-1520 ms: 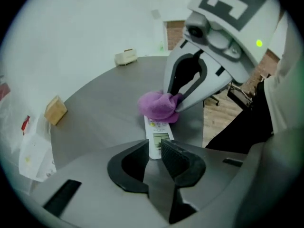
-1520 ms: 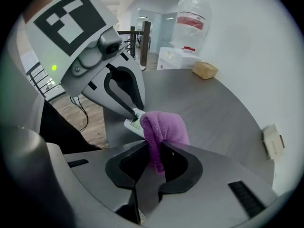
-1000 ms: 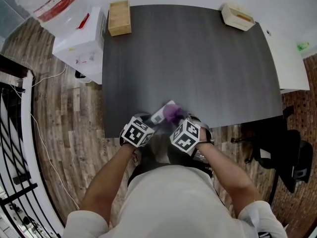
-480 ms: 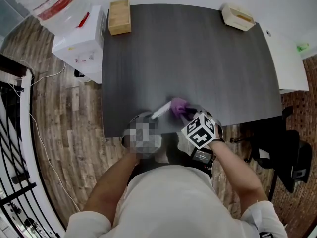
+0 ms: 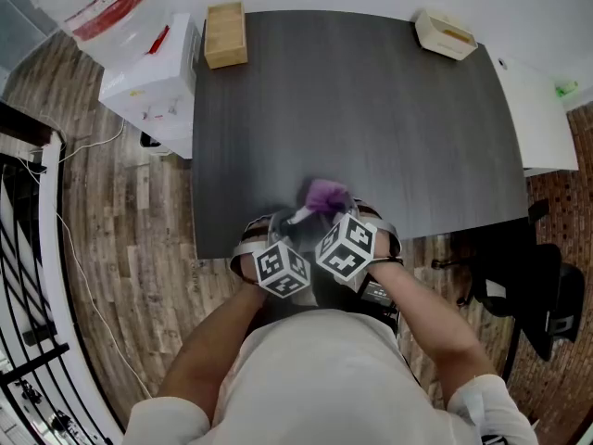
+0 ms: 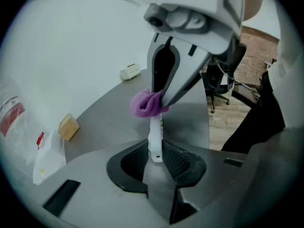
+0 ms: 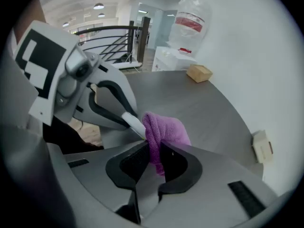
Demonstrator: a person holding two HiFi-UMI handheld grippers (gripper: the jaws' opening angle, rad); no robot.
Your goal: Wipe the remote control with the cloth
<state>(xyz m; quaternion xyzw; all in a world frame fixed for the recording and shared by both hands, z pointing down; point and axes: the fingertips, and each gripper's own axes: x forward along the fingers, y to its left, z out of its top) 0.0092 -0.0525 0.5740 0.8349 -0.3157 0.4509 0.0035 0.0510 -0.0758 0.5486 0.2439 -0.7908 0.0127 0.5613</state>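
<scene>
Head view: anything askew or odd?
Nothing stands out. Left gripper's jaws, which have just been closing, pinch the remote; right gripper holds the purple cloth against it. Wooden box and beige box sit upright on the table.

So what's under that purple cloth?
The far end of the white remote control, draped by the cloth; its near end sticks out. The covered tip cannot be seen.

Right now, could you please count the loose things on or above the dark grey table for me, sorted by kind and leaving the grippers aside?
Boxes: 2, a tan wooden box and a cream box
Cloths: 1, a purple fluffy cloth
Remote controls: 1, a slim white remote control
Total: 4
</scene>
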